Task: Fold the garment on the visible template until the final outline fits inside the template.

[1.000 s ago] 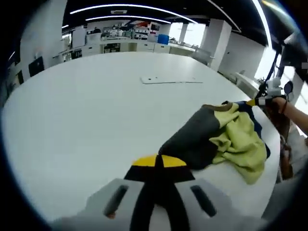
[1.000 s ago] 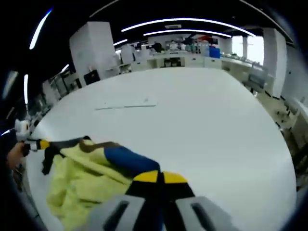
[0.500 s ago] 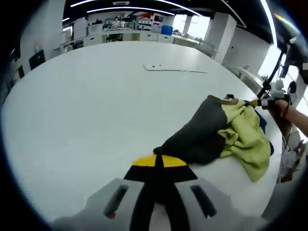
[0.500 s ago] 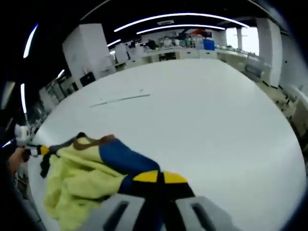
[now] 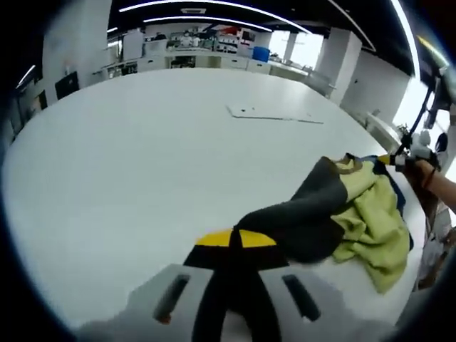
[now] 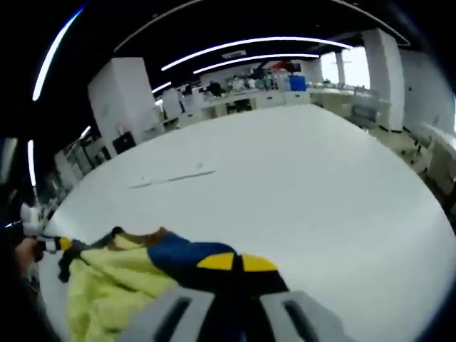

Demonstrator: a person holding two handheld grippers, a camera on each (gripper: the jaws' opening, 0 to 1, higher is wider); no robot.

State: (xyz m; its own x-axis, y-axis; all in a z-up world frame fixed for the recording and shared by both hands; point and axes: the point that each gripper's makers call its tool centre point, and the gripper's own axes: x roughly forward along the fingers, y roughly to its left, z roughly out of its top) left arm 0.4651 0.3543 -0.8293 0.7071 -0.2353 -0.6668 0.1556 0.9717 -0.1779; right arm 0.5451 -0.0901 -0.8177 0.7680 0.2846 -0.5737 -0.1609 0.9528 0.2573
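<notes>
You have a crumpled fabric garment [image 5: 335, 214] in dark grey, yellow-green and blue blocks on your plain white table [image 5: 142, 157].

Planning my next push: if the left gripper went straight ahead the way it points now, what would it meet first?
Probably nothing new: the left gripper is already shut on the garment, at its dark part. Straight beyond lies bare white table; the flat template sits farther off, slightly right.

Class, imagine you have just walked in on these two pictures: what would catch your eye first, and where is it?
The crumpled garment, yellow-green, dark grey and blue, lies near the edge of the white table. Both grippers are shut on it: the left gripper on the grey part, the right gripper on the blue. A flat white template lies farther back on the table.
</notes>
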